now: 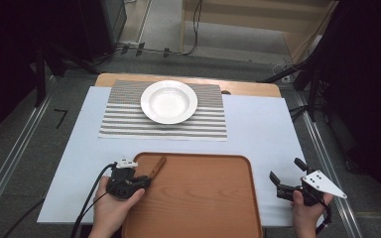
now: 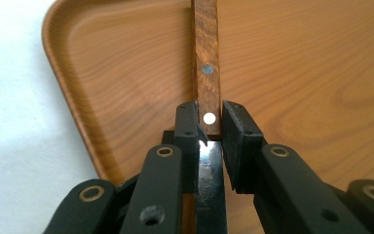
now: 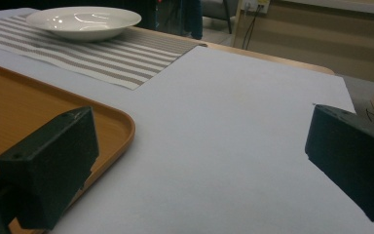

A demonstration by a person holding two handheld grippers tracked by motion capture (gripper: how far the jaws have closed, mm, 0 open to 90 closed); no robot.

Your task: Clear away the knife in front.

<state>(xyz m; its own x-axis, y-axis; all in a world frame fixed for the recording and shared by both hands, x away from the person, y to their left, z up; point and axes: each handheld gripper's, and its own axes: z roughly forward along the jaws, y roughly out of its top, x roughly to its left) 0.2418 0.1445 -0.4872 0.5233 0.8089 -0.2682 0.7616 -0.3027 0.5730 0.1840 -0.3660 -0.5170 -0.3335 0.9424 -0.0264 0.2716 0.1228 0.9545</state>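
A knife with a brown wooden handle point(image 1: 158, 166) point(image 2: 207, 73) hangs over the near left corner of the wooden tray point(image 1: 203, 198) point(image 2: 311, 68). My left gripper point(image 1: 146, 180) point(image 2: 209, 126) is shut on it where the riveted handle meets the dark blade point(image 2: 209, 190). The handle points away from the gripper, toward the far edge of the tray. My right gripper point(image 1: 286, 169) point(image 3: 204, 165) hovers open over the white table cover to the right of the tray, with nothing between its pads.
A white plate point(image 1: 168, 101) point(image 3: 84, 22) sits on a striped placemat point(image 1: 129, 124) point(image 3: 126, 58) at the far middle of the table. The tray rim point(image 3: 121, 124) lies just left of the right gripper. The table edge point(image 1: 297, 139) runs along the right.
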